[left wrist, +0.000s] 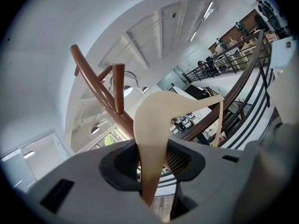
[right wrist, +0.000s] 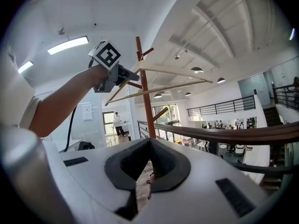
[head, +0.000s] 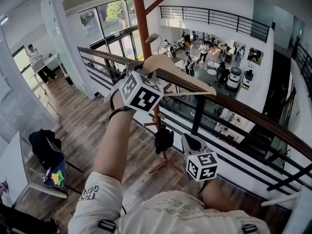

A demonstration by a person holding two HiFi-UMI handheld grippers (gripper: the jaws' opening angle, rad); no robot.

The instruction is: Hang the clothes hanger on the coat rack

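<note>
1. The right tool (right wrist: 147,171) is held low near the person's chest, its jaws closed together with nothing between them.
2. The left tool (left wrist: 152,164) is raised at arm's length, its jaws clamped on one arm of a pale wooden clothes hanger (left wrist: 161,118).
3. The hanger's metal hook (left wrist: 133,78) is just beside an upper peg of the brown coat rack (left wrist: 98,94).
4. Beyond runs a dark railing (head: 234,106).

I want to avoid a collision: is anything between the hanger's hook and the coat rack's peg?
Nothing visible. The left gripper holds the wooden hanger; its metal hook sits right beside a peg of the coat rack, with only open air between.
</note>
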